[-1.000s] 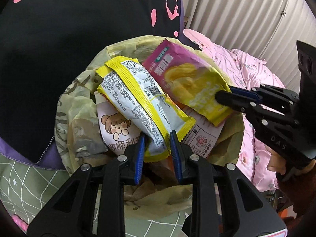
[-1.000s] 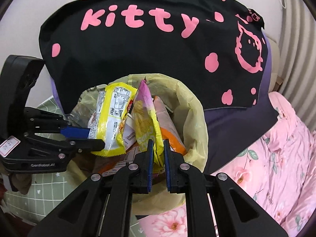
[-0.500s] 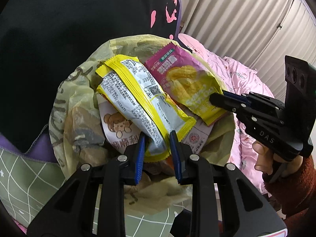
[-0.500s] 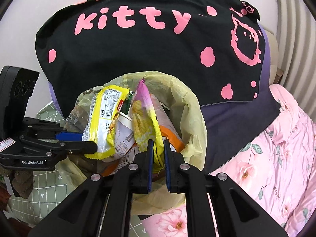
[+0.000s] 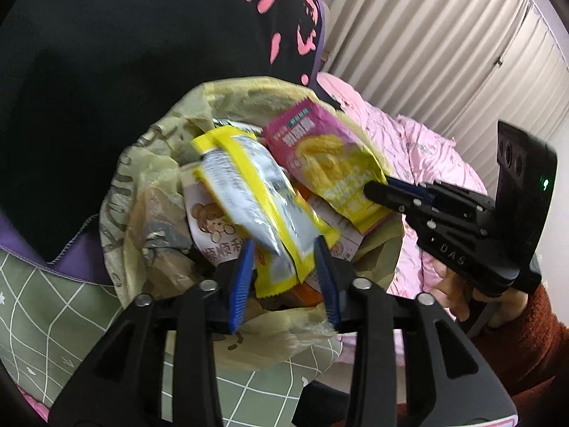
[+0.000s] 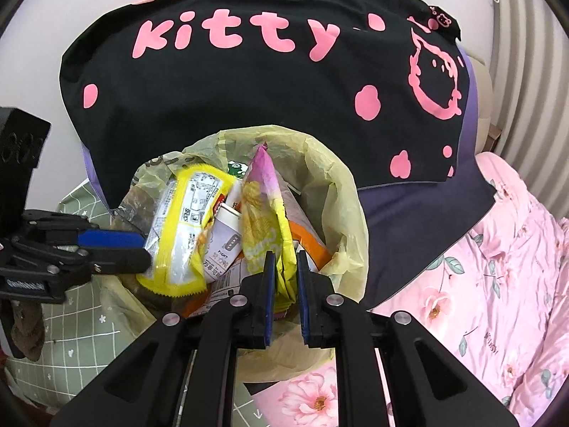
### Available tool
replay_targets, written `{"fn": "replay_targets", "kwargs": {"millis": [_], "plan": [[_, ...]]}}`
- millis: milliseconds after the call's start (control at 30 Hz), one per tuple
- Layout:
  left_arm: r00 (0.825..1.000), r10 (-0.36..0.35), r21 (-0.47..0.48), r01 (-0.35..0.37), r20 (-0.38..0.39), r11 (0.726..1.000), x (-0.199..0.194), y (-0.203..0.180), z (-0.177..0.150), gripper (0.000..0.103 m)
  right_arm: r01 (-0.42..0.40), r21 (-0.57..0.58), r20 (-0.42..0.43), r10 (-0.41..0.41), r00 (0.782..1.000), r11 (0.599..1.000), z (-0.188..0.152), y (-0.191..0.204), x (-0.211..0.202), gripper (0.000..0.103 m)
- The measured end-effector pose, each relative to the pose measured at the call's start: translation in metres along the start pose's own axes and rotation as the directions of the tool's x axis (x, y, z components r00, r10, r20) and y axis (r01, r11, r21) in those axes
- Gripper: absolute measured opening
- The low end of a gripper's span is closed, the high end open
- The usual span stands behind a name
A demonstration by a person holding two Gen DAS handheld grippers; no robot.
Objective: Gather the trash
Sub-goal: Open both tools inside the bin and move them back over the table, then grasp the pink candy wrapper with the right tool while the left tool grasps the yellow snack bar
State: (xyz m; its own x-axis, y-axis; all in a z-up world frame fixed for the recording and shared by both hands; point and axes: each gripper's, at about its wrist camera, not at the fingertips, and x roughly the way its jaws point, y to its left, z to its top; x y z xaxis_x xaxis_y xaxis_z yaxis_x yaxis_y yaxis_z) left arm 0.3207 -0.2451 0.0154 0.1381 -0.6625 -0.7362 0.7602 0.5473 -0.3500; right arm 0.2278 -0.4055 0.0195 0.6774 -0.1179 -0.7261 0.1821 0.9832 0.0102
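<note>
A yellowish bin bag (image 5: 156, 178) (image 6: 334, 192) stands open and holds several wrappers. My left gripper (image 5: 282, 267) has opened over it; the yellow and silver wrapper (image 5: 249, 195) (image 6: 181, 220) hangs loose between its blue pads, blurred. My right gripper (image 6: 284, 277) has its pads slightly apart around the edge of the pink and yellow snack pouch (image 6: 265, 213) (image 5: 327, 156), which stands upright in the bag. A white cup with a cartoon figure (image 5: 209, 220) lies under the wrappers.
A black pillow with pink "kitty" lettering (image 6: 249, 82) leans behind the bag. Pink floral bedding (image 6: 498, 267) lies to the right, a green grid-pattern sheet (image 5: 46, 302) to the left. Pleated curtains (image 5: 444, 42) hang behind.
My left gripper's pads have spread apart and the yellow wrapper has slipped loose into the bag. My right gripper's pads have parted slightly on the pink pouch.
</note>
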Motion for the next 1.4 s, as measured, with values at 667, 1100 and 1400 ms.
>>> {"fn": "replay_targets", "kwargs": {"millis": [667, 1100, 1400], "plan": [[0.874, 0.382, -0.225, -0.324, 0.3, 0.919, -0.145, 0.049, -0.058, 0.049, -0.063, -0.07, 0.232, 0.078, 0.97, 0.995, 0.031, 0.071, -0.045, 0.042], [0.669, 0.717, -0.648, -0.46, 0.197, 0.607, -0.26, 0.151, -0.229, 0.049, -0.405, -0.383, -0.044, 0.422, 0.906, 0.83, 0.004, 0.259, 0.0, 0.056], [0.584, 0.809, -0.824, -0.424, 0.069, 0.376, -0.313, 0.177, -0.339, 0.049, -0.645, -0.446, -0.346, 0.545, 0.764, 0.621, -0.063, 0.367, 0.029, 0.05]]}}
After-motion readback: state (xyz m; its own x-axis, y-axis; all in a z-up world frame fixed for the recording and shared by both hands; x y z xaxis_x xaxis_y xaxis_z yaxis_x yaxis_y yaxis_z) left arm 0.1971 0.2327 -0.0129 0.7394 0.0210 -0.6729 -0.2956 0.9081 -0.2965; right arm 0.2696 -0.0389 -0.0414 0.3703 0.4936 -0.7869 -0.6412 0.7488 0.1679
